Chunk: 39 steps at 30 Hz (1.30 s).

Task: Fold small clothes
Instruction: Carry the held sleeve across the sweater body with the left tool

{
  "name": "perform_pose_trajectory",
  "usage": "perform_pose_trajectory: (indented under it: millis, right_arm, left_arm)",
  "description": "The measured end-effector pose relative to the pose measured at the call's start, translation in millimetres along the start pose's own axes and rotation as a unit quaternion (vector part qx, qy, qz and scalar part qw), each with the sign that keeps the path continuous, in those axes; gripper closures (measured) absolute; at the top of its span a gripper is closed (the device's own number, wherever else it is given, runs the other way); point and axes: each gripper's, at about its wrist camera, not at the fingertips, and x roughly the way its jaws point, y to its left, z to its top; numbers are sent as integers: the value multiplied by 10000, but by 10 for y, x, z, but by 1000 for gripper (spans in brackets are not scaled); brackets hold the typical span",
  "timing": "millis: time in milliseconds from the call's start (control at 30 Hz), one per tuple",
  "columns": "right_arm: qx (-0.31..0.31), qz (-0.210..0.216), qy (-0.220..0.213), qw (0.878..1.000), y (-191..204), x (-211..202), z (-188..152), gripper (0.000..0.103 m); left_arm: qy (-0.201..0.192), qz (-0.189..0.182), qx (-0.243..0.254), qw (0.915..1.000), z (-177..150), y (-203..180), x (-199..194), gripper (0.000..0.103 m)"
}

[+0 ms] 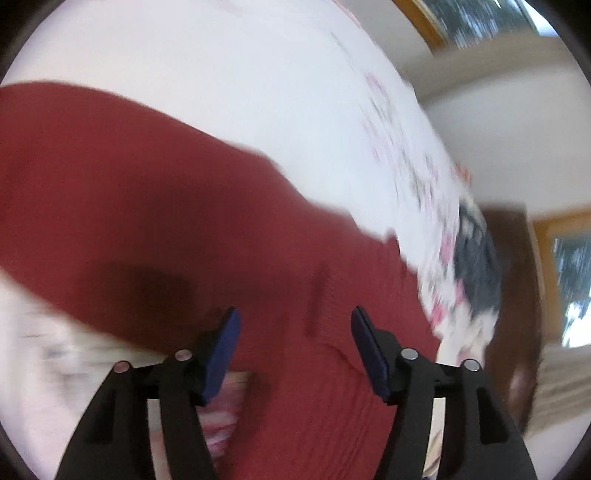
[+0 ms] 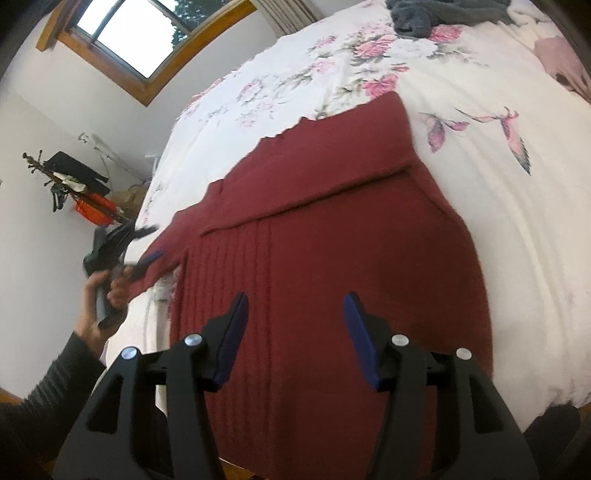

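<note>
A dark red knitted sweater (image 2: 332, 258) lies spread on the floral bedspread (image 2: 498, 221), with one sleeve folded across its upper part. My right gripper (image 2: 295, 301) hovers open over the sweater's lower middle, nothing between its fingers. My left gripper (image 2: 147, 258), held by a hand (image 2: 96, 295), is at the sweater's left sleeve edge. In the blurred left wrist view the left gripper (image 1: 294, 321) stands open, low over the red sweater (image 1: 166, 221). I cannot tell whether it touches the cloth.
A dark grey garment (image 2: 443, 14) and a pinkish one (image 2: 561, 55) lie at the far end of the bed. A coat stand with bags (image 2: 74, 184) is by the left wall, under a wooden-framed window (image 2: 129, 37). The bed's near edge lies just below the grippers.
</note>
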Motion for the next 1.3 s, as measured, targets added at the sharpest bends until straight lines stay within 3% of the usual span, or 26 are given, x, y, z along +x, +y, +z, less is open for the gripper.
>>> perform_pose_trajectory:
  millis: [133,267,467,600,767,867,967,1033,1133,1300]
  right_arm:
    - [-200,73,139,9997,170,93,-32,45]
    - [-307,122,238,9992,352,164,-80,45]
    - [-547,70,387,9977,642,269,-119,45]
    - [-650,-20,427,9970,721,291,-109,44]
    - [-697,-108,456,9965,796,317,-131,44]
    - [-726,-107,475,9962,845,329,-148,44]
    - [-773,-86,473,9958,891,329,-144,44]
    - [-817,-67,452,9956,920,310,-138,44]
    - [-847,-42,394,9956,932,250,-111,44]
    - [-861,-3,269,9959,919,135,-77,44]
  left_arm:
    - [-872,-79,-837,9926,194,779,-870,33]
    - [-1554,-74,-1779,9717,300,1653,-1528,33]
    - [-1803,156,-2382,9542,442,2278,-1640,33]
    - [-1901,45,-2597,9468,549,2543,-1647,33]
    - [-1924,100,-2521,9483,724,2514,-1568,31]
    - [-1944,145,-2447,9498,789,2486,-1556,38]
    - [-1778,202,-2364,9550,817,2487,-1539,93]
    - [-1815,237,-2309,9556,805,2434,-1573,93]
    - [-2022,-48,-2065,9573,826,2222,-1714,94]
    - [-2246,-448,-915,9691,921,1227,-1979,95]
